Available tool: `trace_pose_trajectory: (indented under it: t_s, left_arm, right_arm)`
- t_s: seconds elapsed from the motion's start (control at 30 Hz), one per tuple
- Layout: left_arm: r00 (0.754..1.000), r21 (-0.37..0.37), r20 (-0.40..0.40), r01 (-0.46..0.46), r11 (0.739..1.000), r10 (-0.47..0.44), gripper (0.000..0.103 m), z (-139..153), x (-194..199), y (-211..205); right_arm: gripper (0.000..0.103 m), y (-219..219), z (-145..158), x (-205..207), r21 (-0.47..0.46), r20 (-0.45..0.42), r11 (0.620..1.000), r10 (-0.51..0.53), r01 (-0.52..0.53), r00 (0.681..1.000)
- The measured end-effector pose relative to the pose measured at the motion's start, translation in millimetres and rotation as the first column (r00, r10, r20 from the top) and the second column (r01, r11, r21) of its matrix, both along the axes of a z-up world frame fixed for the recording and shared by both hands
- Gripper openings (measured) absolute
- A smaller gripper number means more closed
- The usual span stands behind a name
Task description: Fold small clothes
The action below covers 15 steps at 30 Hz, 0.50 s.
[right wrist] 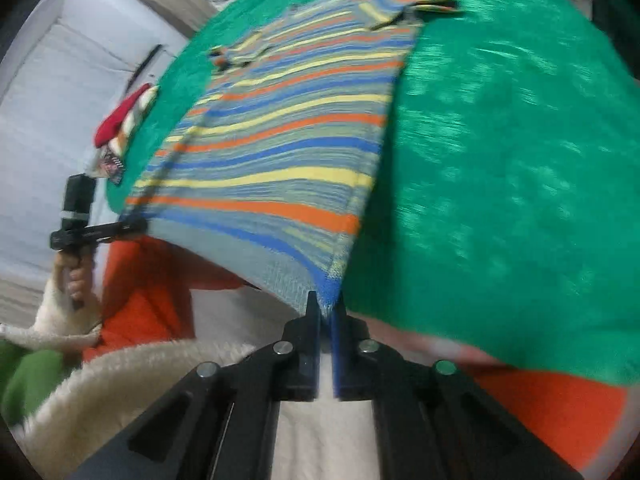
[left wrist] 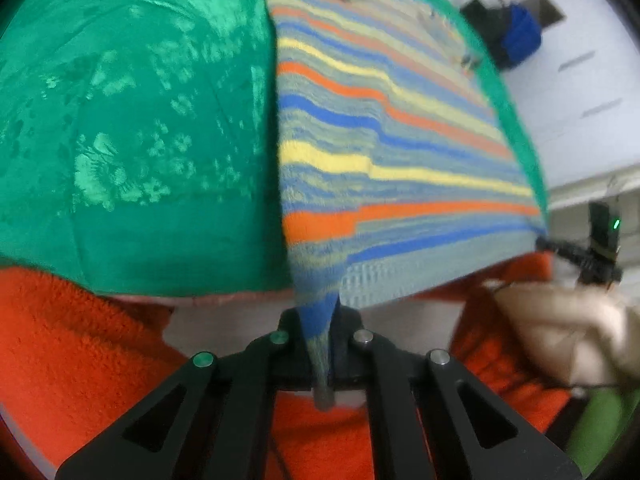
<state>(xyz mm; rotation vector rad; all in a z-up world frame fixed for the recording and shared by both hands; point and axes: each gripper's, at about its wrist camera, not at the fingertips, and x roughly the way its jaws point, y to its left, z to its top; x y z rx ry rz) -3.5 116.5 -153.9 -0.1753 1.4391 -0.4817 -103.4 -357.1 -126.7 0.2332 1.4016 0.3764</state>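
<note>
A small knitted garment with orange, blue and yellow stripes (left wrist: 384,152) lies stretched over a green floral cloth (left wrist: 132,128). My left gripper (left wrist: 320,320) is shut on its near left hem corner. My right gripper (right wrist: 326,308) is shut on the other near hem corner of the striped garment (right wrist: 280,152). The near hem hangs lifted off the edge of the green cloth (right wrist: 500,168) between the two grippers. The right gripper shows in the left wrist view (left wrist: 548,242), and the left gripper in the right wrist view (right wrist: 136,226).
An orange fleece cloth (left wrist: 68,360) hangs below the green cloth's near edge. A red and striped item (right wrist: 120,120) lies at the cloth's left edge. A blue object (left wrist: 520,36) stands on the pale floor to the right.
</note>
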Motion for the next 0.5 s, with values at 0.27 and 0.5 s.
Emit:
trace_pose_trajectory:
  t_s: [0.27, 0.5]
  left_arm:
    - [0.999, 0.164, -0.049, -0.005, 0.987, 0.013, 0.001, -50, 11, -17]
    - [0.986, 0.104, -0.116, -0.107, 0.989, 0.119, 0.006, -67, 17, -1]
  right_arm:
    - [0.004, -3, -69, 14, -0.104, -0.124, 0.993, -0.071, 0.058, 0.99]
    - [0.003, -9, -86, 17, -0.072, -0.127, 0.99, -0.128, 0.119, 0.984]
